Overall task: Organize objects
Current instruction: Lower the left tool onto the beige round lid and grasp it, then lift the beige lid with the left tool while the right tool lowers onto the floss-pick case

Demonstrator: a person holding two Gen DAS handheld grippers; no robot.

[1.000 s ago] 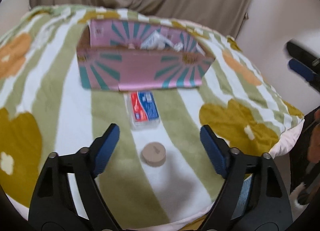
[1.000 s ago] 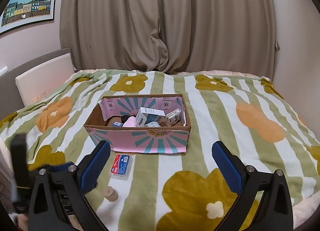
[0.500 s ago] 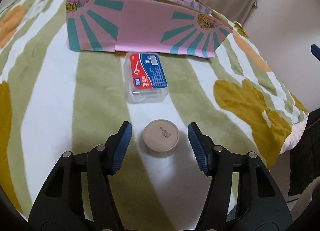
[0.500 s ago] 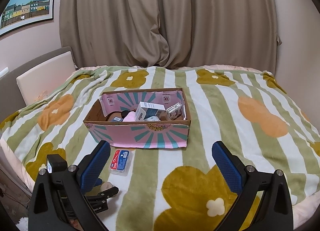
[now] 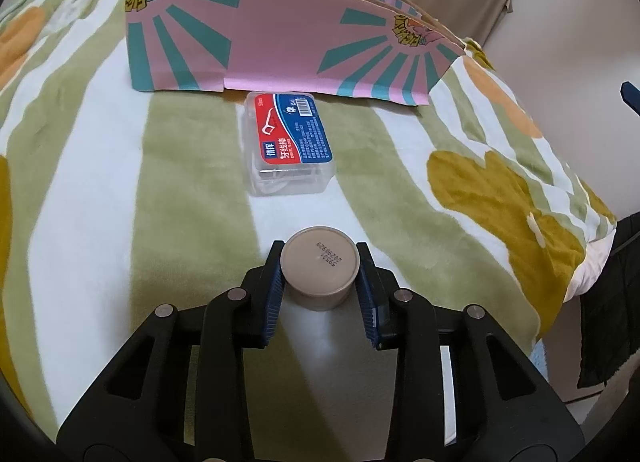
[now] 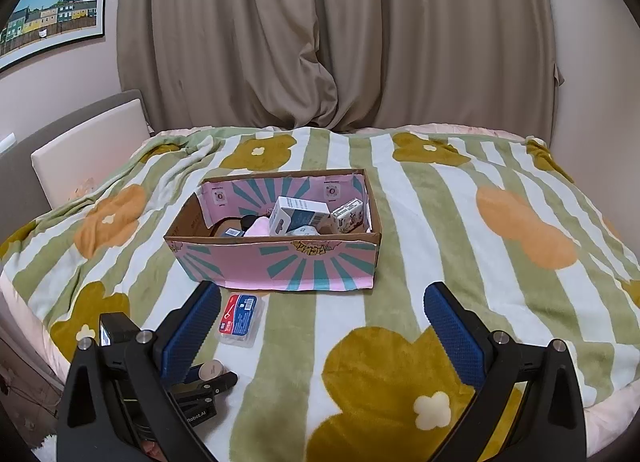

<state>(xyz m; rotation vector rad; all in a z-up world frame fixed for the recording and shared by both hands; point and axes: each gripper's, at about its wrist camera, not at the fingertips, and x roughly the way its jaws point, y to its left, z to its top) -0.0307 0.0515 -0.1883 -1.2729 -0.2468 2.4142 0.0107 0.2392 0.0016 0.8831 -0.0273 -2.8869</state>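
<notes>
Blue pads of the left claw (image 5: 319, 286) are pressing both sides of the tan jar (image 5: 319, 267), which is standing on a white stripe of the blanket (image 5: 192, 166) near the bed's front edge. Judged by look, the jar is small, rigid and light; its smooth round wall could slip, so holding low on the sides, square across the middle, seems soundest. Just beyond is lying the floss case (image 5: 289, 146), flat, hard and clear, almost touching the box (image 5: 280, 42). The box is sitting open-topped and partly filled, with room left inside. The right claw (image 6: 322, 336) is hanging wide apart, gripping nothing. Soft bedding is yielding underfoot; the drop-off lies close behind.
</notes>
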